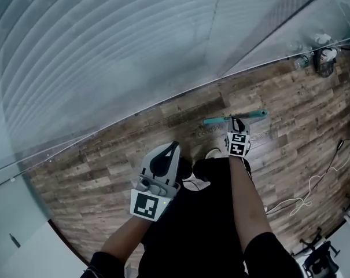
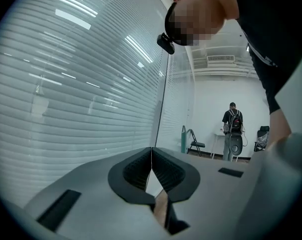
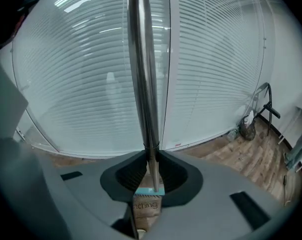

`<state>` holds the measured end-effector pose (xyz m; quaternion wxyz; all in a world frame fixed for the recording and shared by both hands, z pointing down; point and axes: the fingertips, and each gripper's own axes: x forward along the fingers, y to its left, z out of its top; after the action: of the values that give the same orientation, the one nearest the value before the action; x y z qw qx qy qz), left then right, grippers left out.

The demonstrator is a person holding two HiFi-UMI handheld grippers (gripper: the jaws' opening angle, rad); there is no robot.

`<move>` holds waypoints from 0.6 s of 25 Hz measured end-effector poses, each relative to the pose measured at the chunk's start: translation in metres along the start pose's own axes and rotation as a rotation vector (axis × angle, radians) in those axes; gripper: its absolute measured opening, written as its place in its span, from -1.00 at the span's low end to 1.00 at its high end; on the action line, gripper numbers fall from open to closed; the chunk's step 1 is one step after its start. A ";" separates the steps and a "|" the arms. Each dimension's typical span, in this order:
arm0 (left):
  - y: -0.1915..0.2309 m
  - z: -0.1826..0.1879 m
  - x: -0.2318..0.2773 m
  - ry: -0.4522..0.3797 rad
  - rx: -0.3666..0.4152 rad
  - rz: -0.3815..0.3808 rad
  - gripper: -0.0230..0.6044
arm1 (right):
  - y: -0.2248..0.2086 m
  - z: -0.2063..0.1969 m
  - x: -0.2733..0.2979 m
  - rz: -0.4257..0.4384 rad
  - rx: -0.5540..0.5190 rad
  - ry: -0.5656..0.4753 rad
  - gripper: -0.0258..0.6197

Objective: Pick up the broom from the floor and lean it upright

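By the glass wall [image 1: 134, 51], your right gripper [image 3: 151, 165] clamps the broom [image 3: 143, 84] by its handle.
Its teal head sits just beyond those jaws; your left gripper [image 2: 151, 160] is pinched together, empty.

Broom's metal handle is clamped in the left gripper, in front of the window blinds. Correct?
Not the left: the right gripper clamps the broom handle, in front of the blinds, as the right gripper view shows. The left gripper is shut on nothing.

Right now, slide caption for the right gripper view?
Right gripper clamps the broom handle, teal broom head below, window blinds behind.
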<state>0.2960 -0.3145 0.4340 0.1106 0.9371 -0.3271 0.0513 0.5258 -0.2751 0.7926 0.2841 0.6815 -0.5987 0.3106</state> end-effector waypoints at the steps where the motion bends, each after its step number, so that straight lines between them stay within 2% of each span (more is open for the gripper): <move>1: 0.002 -0.010 0.005 0.002 -0.004 -0.002 -0.87 | -0.001 -0.004 0.014 0.004 0.012 0.008 -0.66; 5: 0.009 -0.045 0.023 0.014 -0.004 -0.022 -0.86 | 0.001 -0.023 0.062 0.031 0.028 0.046 -0.66; 9: 0.019 -0.070 0.040 0.017 0.025 -0.036 -0.87 | -0.003 -0.023 0.104 0.040 -0.009 0.044 -0.66; 12: 0.026 -0.079 0.047 0.017 0.058 -0.050 -0.86 | -0.008 -0.021 0.127 0.040 -0.004 0.037 -0.66; 15: 0.032 -0.083 0.051 0.011 0.081 -0.048 -0.86 | -0.004 -0.010 0.138 0.050 -0.046 0.014 -0.66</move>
<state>0.3143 -0.3496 0.5289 0.0756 0.9481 -0.3016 0.0668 0.5410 -0.3557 0.9041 0.2960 0.6576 -0.6204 0.3085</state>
